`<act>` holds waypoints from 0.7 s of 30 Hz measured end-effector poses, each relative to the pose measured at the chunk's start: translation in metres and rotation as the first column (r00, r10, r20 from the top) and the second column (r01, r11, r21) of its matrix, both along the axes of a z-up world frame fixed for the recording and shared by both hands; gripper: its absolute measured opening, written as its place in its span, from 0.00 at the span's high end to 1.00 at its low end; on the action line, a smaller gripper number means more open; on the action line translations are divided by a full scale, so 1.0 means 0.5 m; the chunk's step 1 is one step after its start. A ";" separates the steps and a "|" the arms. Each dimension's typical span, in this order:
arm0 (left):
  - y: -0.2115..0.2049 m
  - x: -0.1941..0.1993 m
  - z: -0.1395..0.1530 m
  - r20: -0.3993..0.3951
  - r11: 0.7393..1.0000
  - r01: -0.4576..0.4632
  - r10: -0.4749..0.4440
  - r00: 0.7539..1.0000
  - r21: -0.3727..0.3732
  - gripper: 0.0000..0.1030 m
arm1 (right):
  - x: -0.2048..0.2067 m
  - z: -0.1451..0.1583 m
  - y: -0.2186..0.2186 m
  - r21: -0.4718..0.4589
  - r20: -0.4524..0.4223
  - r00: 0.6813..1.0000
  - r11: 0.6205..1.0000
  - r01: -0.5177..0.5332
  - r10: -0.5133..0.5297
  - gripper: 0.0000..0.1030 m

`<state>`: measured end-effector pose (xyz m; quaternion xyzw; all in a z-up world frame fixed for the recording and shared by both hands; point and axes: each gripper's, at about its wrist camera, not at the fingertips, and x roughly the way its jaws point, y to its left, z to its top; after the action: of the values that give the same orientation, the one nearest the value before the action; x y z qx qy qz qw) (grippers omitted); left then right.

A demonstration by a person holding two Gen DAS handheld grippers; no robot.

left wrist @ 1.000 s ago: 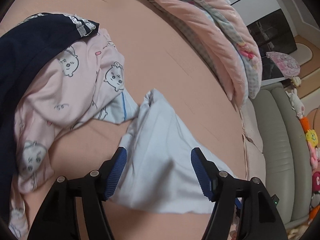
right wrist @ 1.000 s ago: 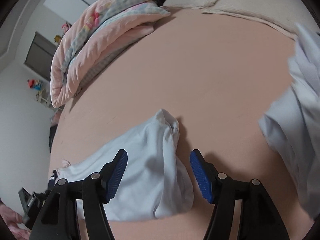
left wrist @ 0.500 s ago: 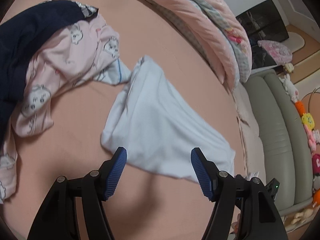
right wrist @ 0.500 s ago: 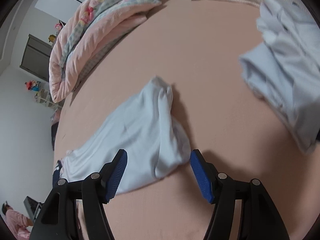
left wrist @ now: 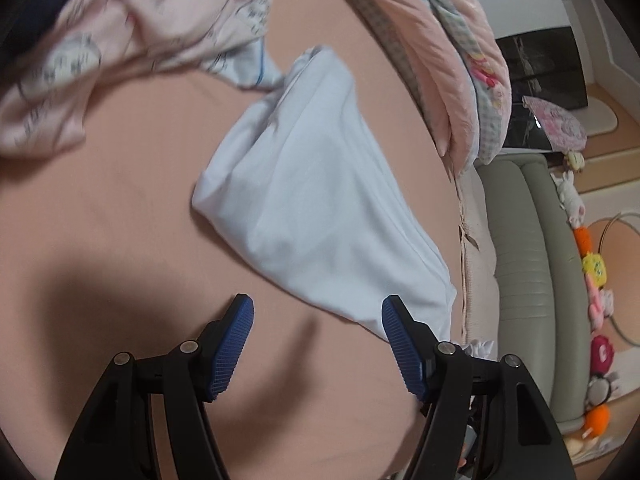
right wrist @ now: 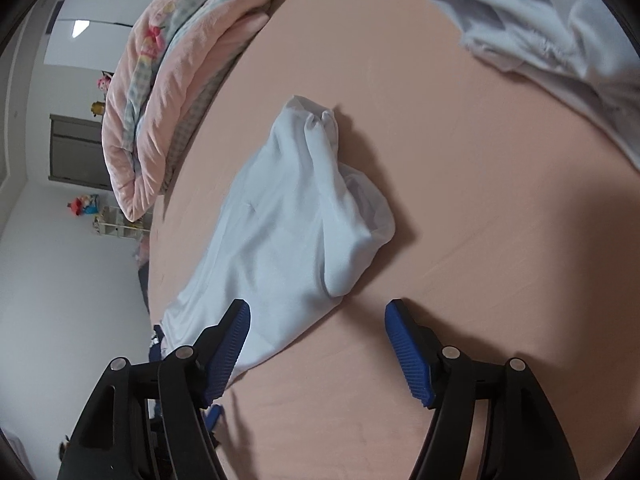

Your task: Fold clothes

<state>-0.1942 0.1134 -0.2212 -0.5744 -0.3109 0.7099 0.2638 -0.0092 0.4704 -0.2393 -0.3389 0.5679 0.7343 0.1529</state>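
Peach-pink cotton covers the whole bed sheet (left wrist: 120,208), which fills most of both views. At its far edge lies a rolled pink quilt (left wrist: 448,64) with a checked lining. Beyond the bed edge, in the left wrist view, stands a grey-green sofa (left wrist: 532,264) with a row of plush toys (left wrist: 596,280) along it. A pink pyjama garment (left wrist: 132,28) with cartoon faces is heaped at the upper left of that view, blurred. In the right wrist view a crumpled pale grey-blue garment (right wrist: 560,32) lies at the upper right, well apart from the rest.

The white garment (left wrist: 320,200) lies loosely bunched in the middle of the sheet, its far end just beside the pyjama garment. Its near edge is close in front of both grippers.

The left gripper (left wrist: 316,320) has its blue pads wide apart; nothing is between them, and its right pad stands over the hem corner of the white garment. The right gripper (right wrist: 318,324) has just been opening its jaws wider; they grip nothing, and its left pad overlaps the cloth's edge in the view.
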 end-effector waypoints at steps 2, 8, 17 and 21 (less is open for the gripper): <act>0.000 0.000 -0.008 0.009 1.000 -0.012 0.012 1.000 0.018 0.37 | 0.001 -0.007 0.002 -0.022 -0.011 1.000 1.000 0.019 -0.020 0.30; 0.002 -0.016 -0.022 0.010 0.994 -0.046 0.045 0.999 0.096 0.37 | 0.012 -0.026 0.019 -0.099 -0.061 0.994 0.991 0.087 -0.093 0.28; 0.025 -0.026 -0.019 -0.063 0.994 -0.063 0.069 0.996 0.092 0.35 | -0.010 -0.030 0.024 -0.070 -0.098 0.983 0.987 0.147 -0.153 0.21; 0.037 -0.042 -0.021 -0.056 0.993 -0.070 0.076 0.996 0.099 0.32 | -0.041 -0.017 0.026 -0.030 -0.108 0.983 0.989 0.146 -0.148 0.04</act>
<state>-0.2150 0.1318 -0.2317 -0.5275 -0.3577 0.7200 0.2745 -0.0296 0.4832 -0.2480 -0.2568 0.6071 0.7322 0.1713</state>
